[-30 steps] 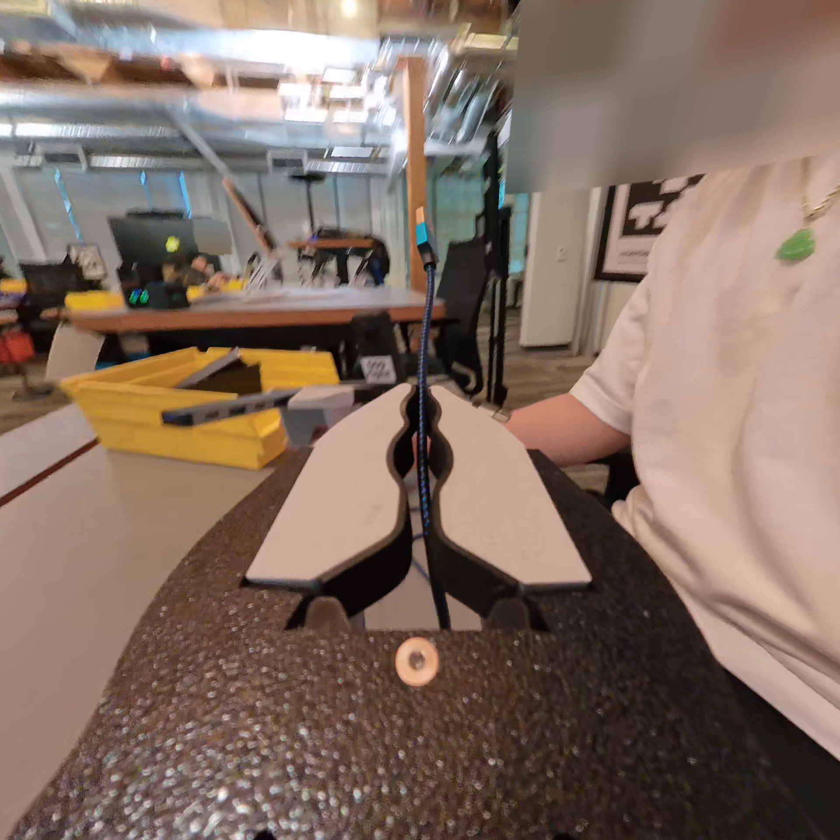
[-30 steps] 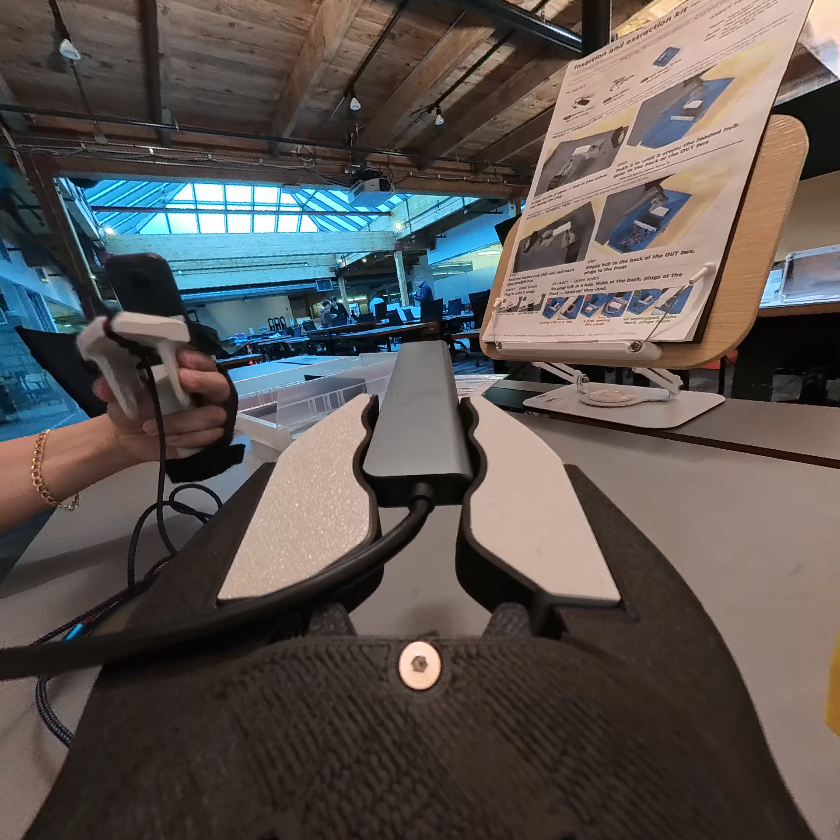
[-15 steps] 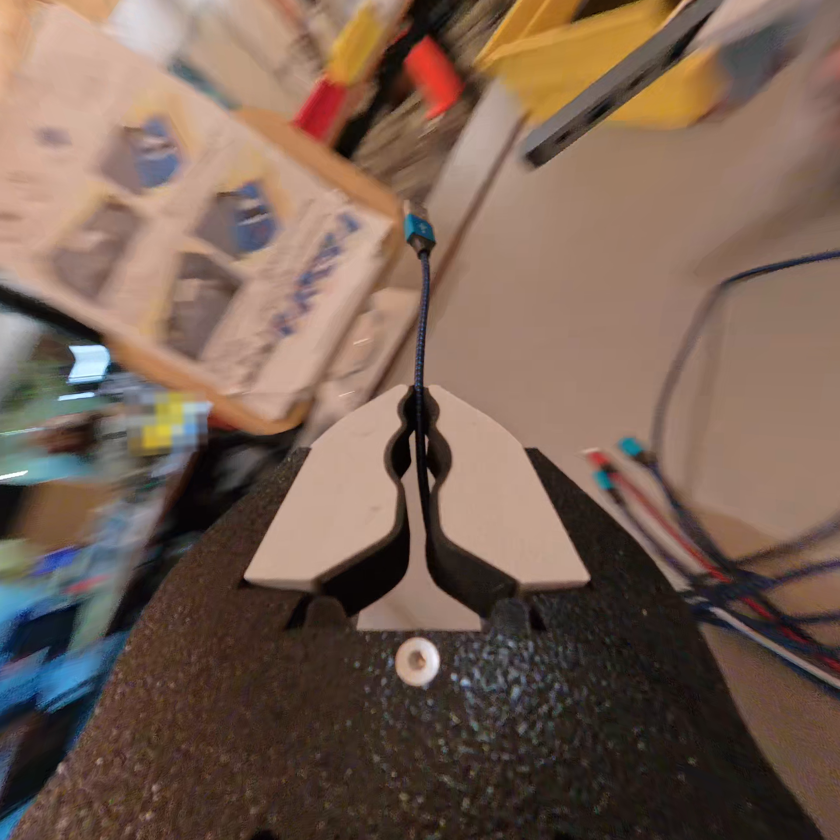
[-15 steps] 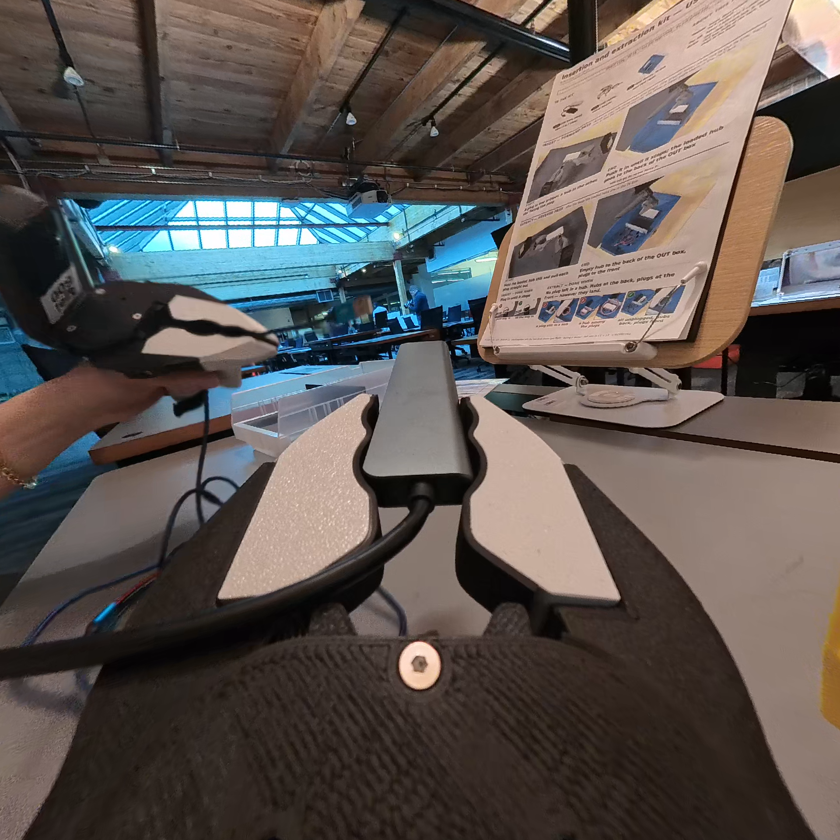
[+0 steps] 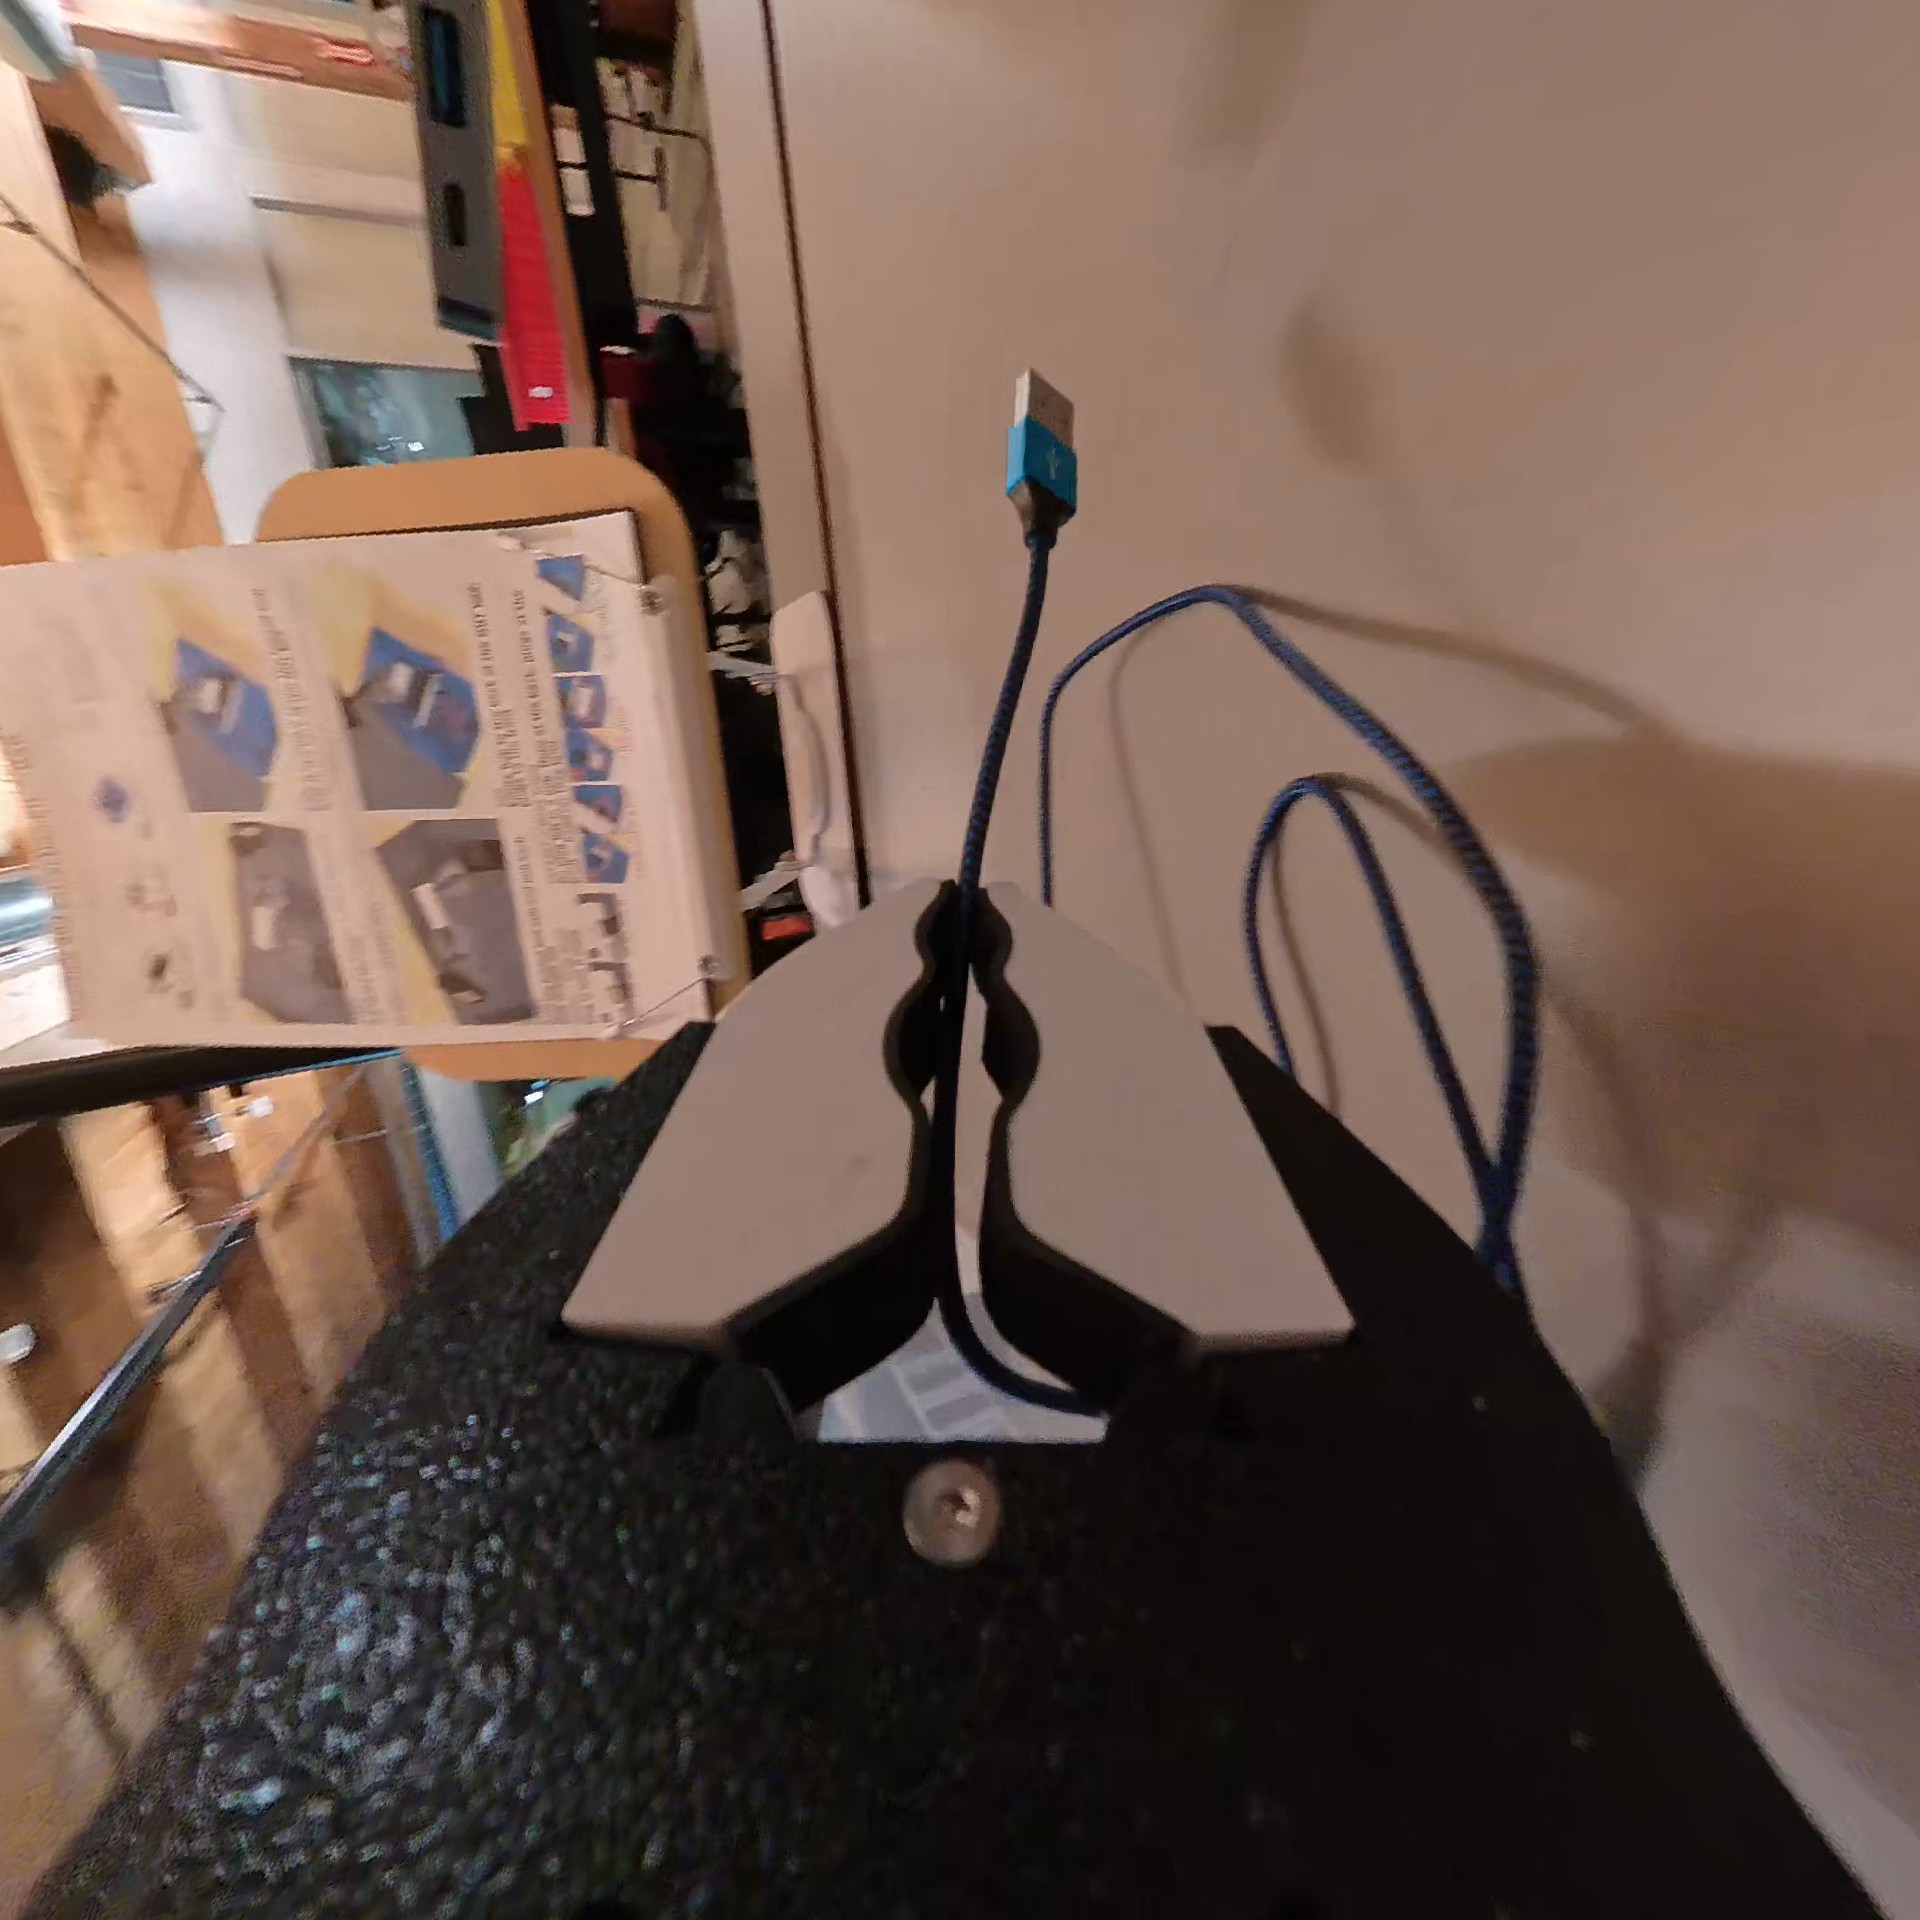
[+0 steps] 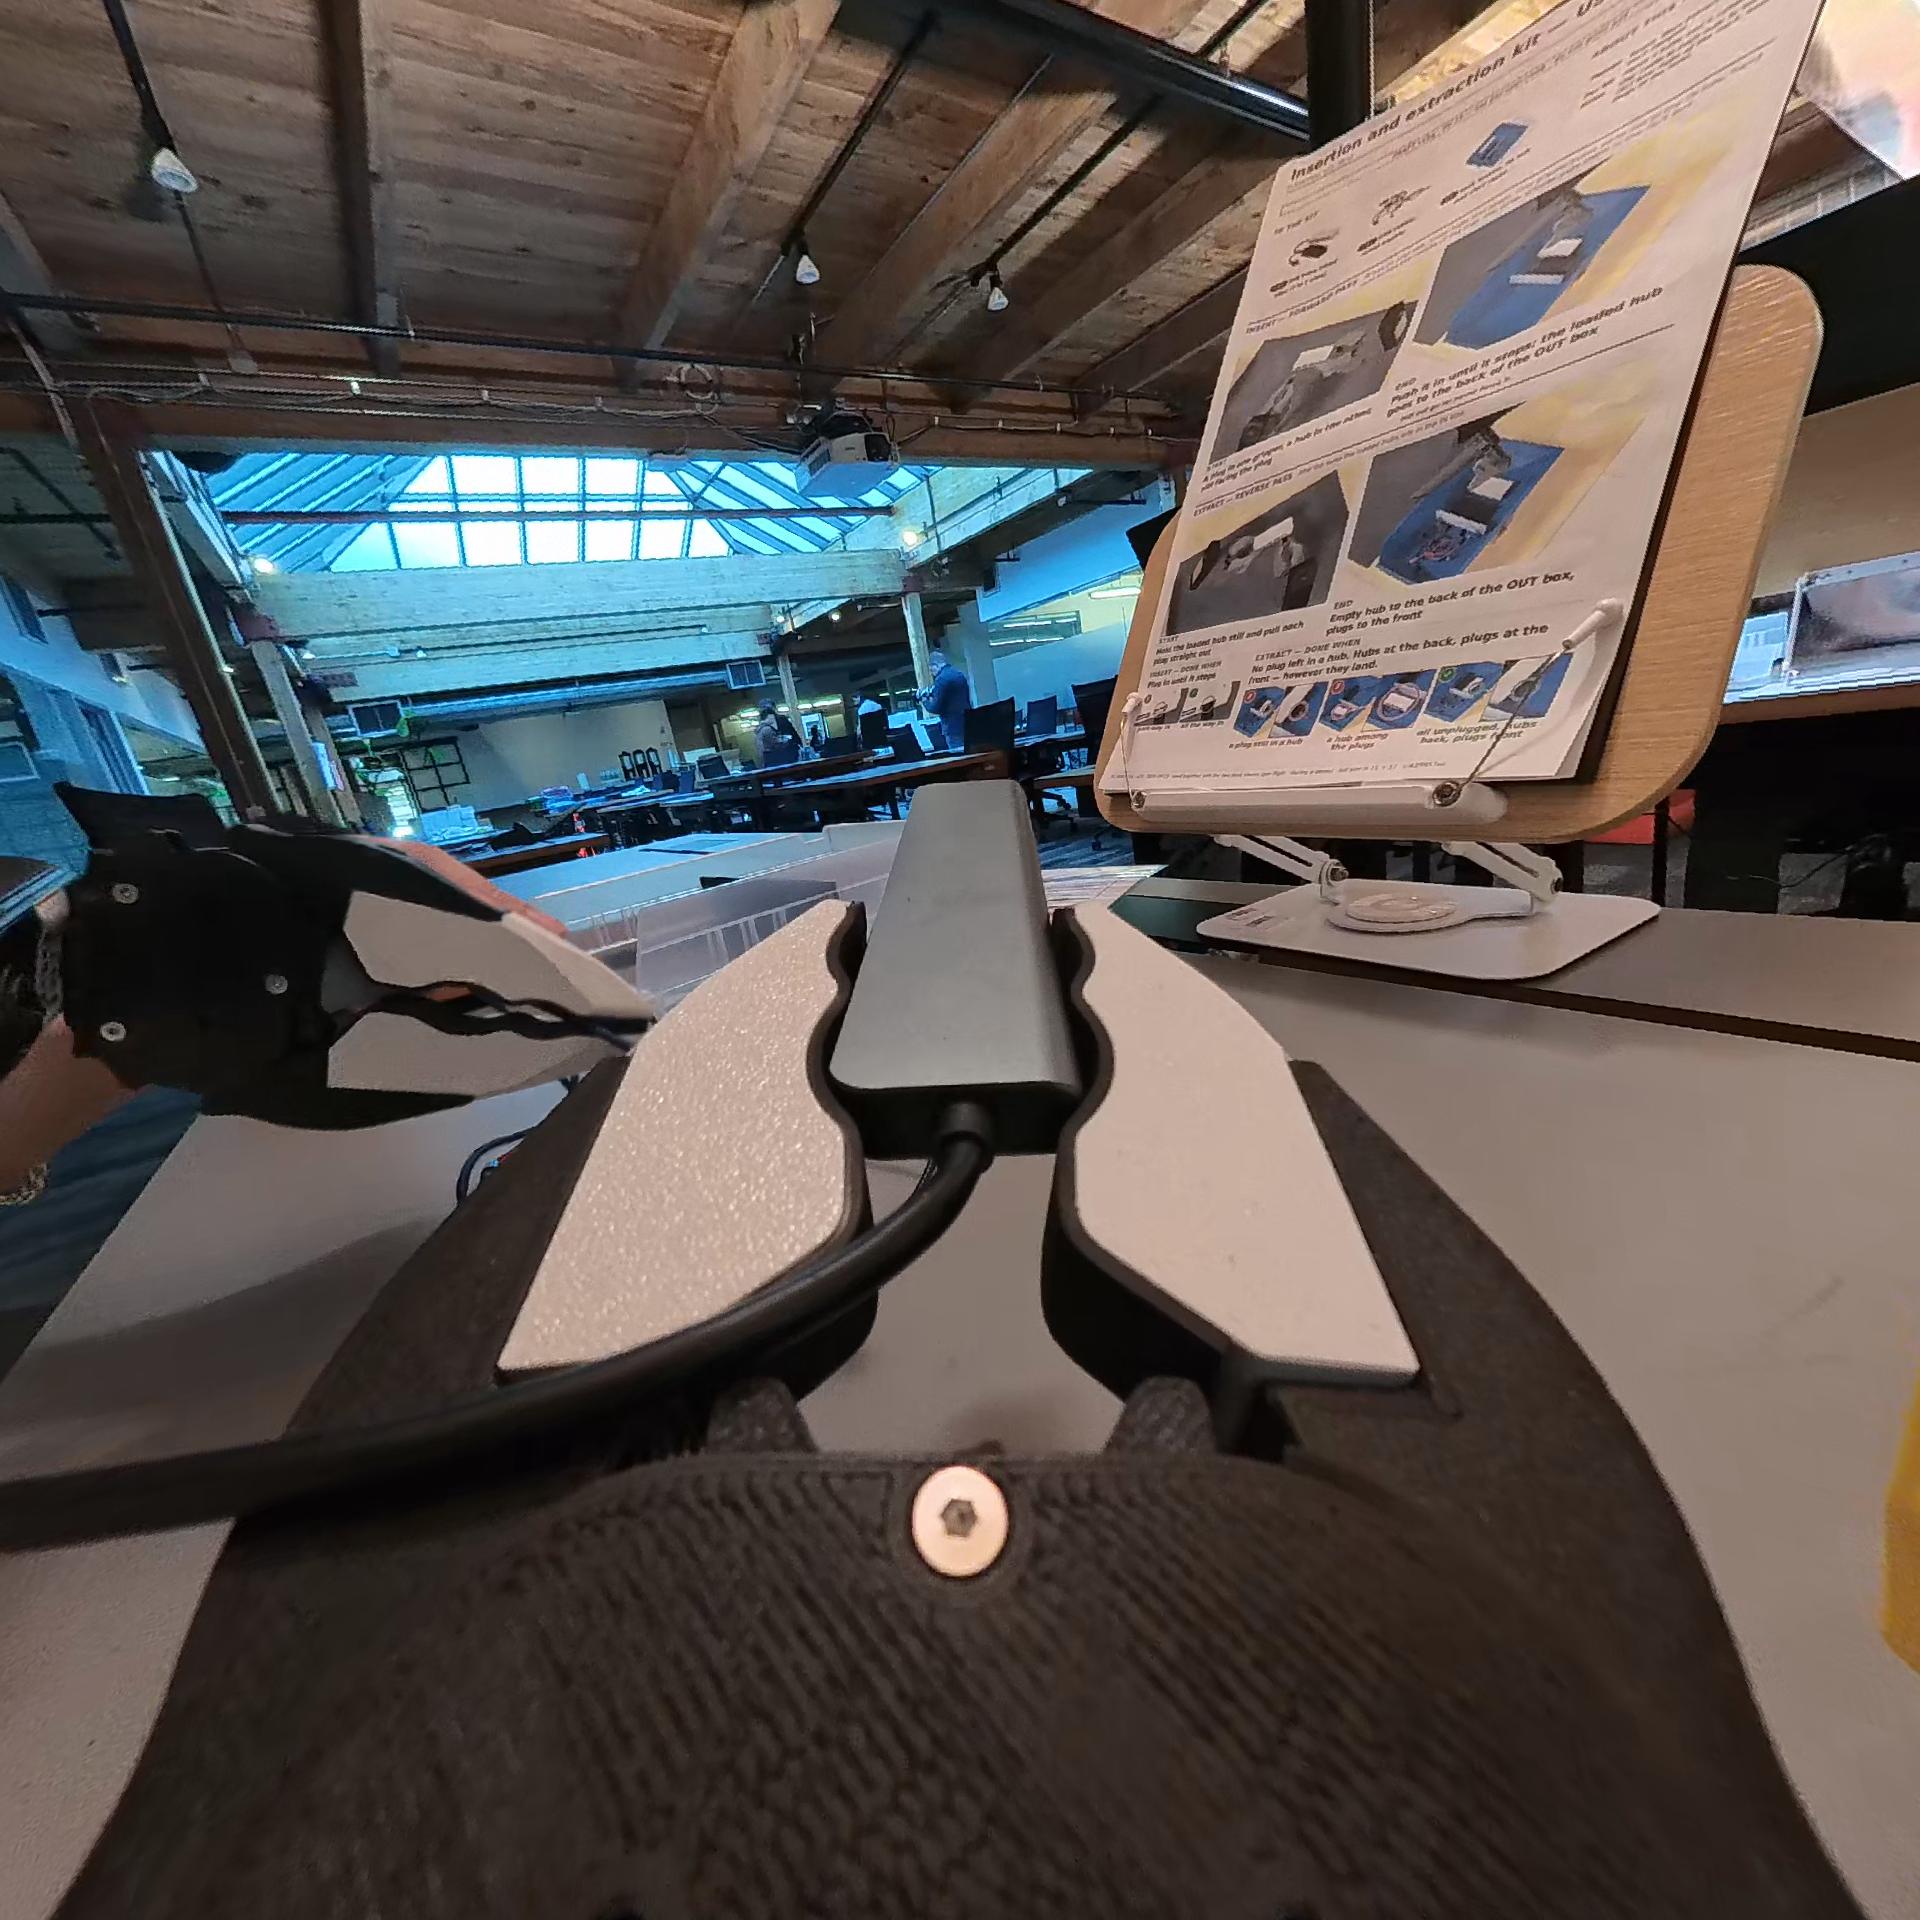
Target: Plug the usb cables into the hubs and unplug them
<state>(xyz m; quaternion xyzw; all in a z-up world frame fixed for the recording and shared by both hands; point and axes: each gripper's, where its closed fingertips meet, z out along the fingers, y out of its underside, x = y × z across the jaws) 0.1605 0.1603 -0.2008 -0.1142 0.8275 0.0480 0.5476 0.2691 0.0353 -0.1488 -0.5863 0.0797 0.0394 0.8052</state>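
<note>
Blue usb cable (image 5: 982, 790) pinched in left gripper (image 5: 961, 904) — hub (image 6: 961, 935) clamped in right gripper (image 6: 961, 920)

The cable (image 5: 992, 727) is braided in blue and black, and its plug (image 5: 1042, 447) has a bright blue shell with a silver tip. The hub (image 6: 961, 935) is dark grey with a black cord (image 6: 623, 1382). The bench (image 6: 1662, 1195) is pale grey.
</note>
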